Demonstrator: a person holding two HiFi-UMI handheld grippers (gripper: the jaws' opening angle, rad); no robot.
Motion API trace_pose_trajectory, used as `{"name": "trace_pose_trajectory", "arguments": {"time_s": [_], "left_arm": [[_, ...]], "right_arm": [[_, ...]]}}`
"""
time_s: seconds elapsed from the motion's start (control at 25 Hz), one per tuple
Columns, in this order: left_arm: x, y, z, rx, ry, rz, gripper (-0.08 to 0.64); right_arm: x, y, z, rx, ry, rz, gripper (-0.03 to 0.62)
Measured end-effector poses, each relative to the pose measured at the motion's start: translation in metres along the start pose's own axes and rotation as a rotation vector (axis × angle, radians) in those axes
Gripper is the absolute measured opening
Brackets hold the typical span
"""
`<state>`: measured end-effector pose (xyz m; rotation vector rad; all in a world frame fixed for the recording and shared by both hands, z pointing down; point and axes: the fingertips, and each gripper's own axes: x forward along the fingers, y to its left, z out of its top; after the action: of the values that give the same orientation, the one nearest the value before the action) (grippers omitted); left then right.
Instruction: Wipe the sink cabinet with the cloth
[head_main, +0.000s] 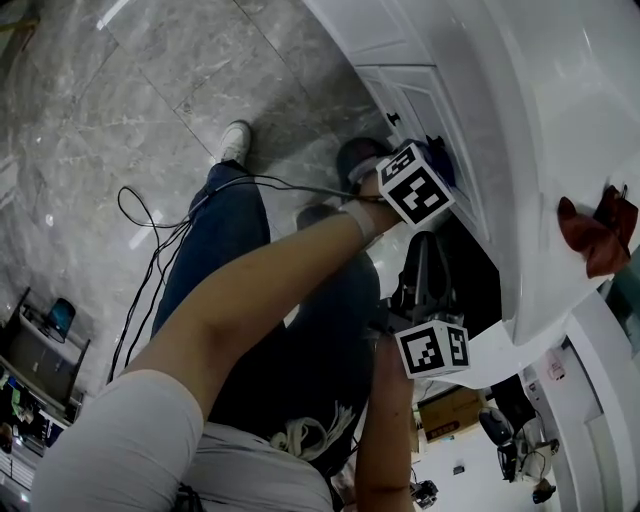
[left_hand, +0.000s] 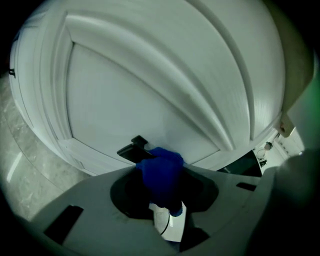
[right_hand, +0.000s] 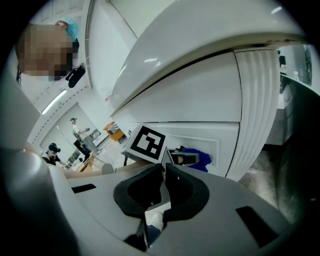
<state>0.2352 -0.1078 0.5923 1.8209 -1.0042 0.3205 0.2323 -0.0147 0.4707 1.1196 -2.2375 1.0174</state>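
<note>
Closest in, the right gripper (right_hand: 164, 170) hangs low in front of the person's dark trousers (its marker cube faces up at the head camera). Its black jaws are closed together with nothing between them.

Beyond it, the person's bare left arm (head_main: 260, 290) reaches forward to the left gripper (left_hand: 159, 162). Its jaws are clamped on a bunched deep-blue cloth (left_hand: 161, 172). The cloth sits against the lower part of the white panelled door (left_hand: 150, 90) of the sink cabinet, near the door's bottom rail. From the right gripper view the same blue wad shows just past the left gripper's cube, against the recessed panel.

Above the door, a crumpled dark red thing (head_main: 592, 235) lies on the white countertop (head_main: 560, 110). Further down, a thin black cable (head_main: 150, 235) loops over the grey marble floor (head_main: 110, 120) beside a white shoe (head_main: 235, 140).
</note>
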Motion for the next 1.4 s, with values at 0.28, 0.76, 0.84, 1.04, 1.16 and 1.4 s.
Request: {"name": "trace_pose_trajectory", "arguments": {"time_s": [0.28, 0.76, 0.84, 1.04, 1.16, 1.4], "left_arm": [[-0.027, -0.026, 0.019, 0.035, -0.051, -0.032, 0.117], [-0.073, -0.036, 0.044, 0.074, -0.121, -0.018, 0.115], [-0.081, -0.038, 0.049, 0.078, -0.138, -0.014, 0.115], [-0.087, -0.044, 0.053, 0.121, -0.140, 0.004, 0.115], [-0.087, -0.048, 0.051, 0.136, -0.143, -0.012, 0.115], [-0.079, -0.064, 0.043, 0.195, -0.126, -0.044, 0.115]], "right_arm": [[-0.008, 0.001, -0.001, 0.023, 0.009, -0.034, 0.037], [-0.020, 0.013, -0.001, 0.009, 0.019, -0.036, 0.037], [-0.022, 0.015, 0.002, 0.016, 0.007, -0.030, 0.037], [-0.025, 0.018, -0.002, -0.004, 0.028, -0.004, 0.037], [-0.029, 0.016, -0.007, -0.012, 0.037, 0.008, 0.037], [-0.034, -0.004, -0.007, -0.012, 0.025, 0.006, 0.037]]}}
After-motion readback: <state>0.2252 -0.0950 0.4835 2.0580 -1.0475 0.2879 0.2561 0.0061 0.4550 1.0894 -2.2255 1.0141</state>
